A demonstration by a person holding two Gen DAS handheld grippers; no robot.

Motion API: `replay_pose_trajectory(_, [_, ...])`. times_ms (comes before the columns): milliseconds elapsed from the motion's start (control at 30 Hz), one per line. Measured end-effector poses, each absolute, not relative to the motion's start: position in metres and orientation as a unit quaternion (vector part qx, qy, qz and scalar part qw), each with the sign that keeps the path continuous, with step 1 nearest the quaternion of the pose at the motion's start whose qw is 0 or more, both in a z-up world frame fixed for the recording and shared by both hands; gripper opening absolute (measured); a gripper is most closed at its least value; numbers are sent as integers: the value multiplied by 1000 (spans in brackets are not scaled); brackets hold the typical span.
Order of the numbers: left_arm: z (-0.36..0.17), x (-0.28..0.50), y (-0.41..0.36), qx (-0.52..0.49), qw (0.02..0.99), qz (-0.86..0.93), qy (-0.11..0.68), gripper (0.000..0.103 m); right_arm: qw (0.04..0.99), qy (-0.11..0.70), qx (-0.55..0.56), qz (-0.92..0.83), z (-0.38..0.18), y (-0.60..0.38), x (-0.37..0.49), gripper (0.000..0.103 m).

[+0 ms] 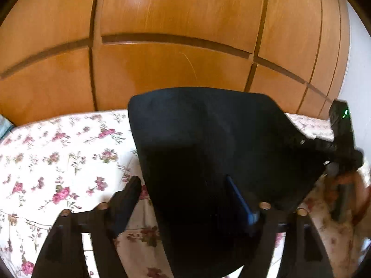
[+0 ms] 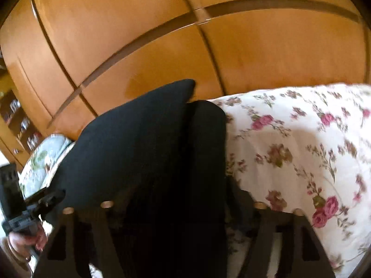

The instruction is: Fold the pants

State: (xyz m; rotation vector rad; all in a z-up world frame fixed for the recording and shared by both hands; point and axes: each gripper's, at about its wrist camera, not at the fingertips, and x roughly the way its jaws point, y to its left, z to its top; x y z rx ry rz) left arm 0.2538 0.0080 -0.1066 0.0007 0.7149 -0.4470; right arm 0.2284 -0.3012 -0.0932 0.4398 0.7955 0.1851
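While pants [image 1: 208,153] are draping over bed [image 1: 58,157], left gripper [image 1: 185,194] and right gripper [image 2: 176,208] are gaping, fabric edge between fingers; open bed flanking pants.

A bedroom in a home

A bed [image 1: 58,153] spread with a white sheet printed in pink roses fills the lower part of both views, and a pale floral pillow [image 2: 44,157] lies at its end in the right wrist view. Directly behind the bed stands a tall wardrobe [image 1: 174,16] of glossy orange-brown wood panels, with open shelves [image 2: 16,115] of small items beside it.
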Motion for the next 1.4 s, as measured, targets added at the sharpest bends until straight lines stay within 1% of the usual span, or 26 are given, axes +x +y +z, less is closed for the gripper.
replay_pose_trajectory(33, [-107, 253, 9, -5, 912, -215, 349, 80, 897, 383, 204, 86, -92, -299, 228, 72])
replay_pose_trajectory(67, [-107, 253, 11, -12, 912, -210, 353, 84, 899, 382, 199, 83, -92, -298, 228, 72])
replay_pose_trajectory(100, [-110, 254, 14, -28, 910, -203, 360, 86, 900, 382, 196, 81, -91, -297, 226, 73])
replay_pose_trajectory(200, [-116, 256, 24, -89, 900, -198, 377, 86, 905, 378, 183, 69, -89, -293, 223, 76])
replay_pose_trajectory(267, [-117, 247, 29, -117, 900, -182, 378, 86, 911, 376, 161, 52, -87, -287, 225, 81])
replay_pose_trajectory(400, [-105, 217, 21, -81, 916, -153, 361, 85, 920, 374, 118, 12, -71, -274, 217, 82])
replay_pose_trajectory(467, [-103, 206, 12, -58, 919, -159, 356, 85, 922, 367, 120, 0, -59, -269, 202, 82])
replay_pose_trajectory(533, [-106, 199, 5, -34, 916, -163, 366, 85, 922, 372, 110, -10, -52, -263, 187, 82])
replay_pose_trajectory(633, [-109, 198, 5, -33, 913, -155, 377, 85, 922, 376, 76, -45, -58, -262, 166, 82])
replay_pose_trajectory(767, [-110, 185, 2, -16, 914, -141, 380, 85, 923, 368, 93, -61, -60, -268, 148, 84])
replay_pose_trajectory(900, [-118, 165, -9, 28, 914, -94, 394, 84, 915, 377, 135, -56, -55, -266, 137, 84])
replay_pose_trajectory(1167, [-125, 136, 4, -26, 905, -47, 423, 84, 898, 414, 148, -12, -63, -228, 93, 84])
replay_pose_trajectory(1267, [-117, 114, 7, -37, 910, -34, 411, 84, 896, 419, 144, -6, -63, -213, 75, 84])
replay_pose_trajectory(1400, [-101, 81, 5, -25, 922, -8, 387, 84, 899, 420, 124, 1, -55, -198, 59, 84])
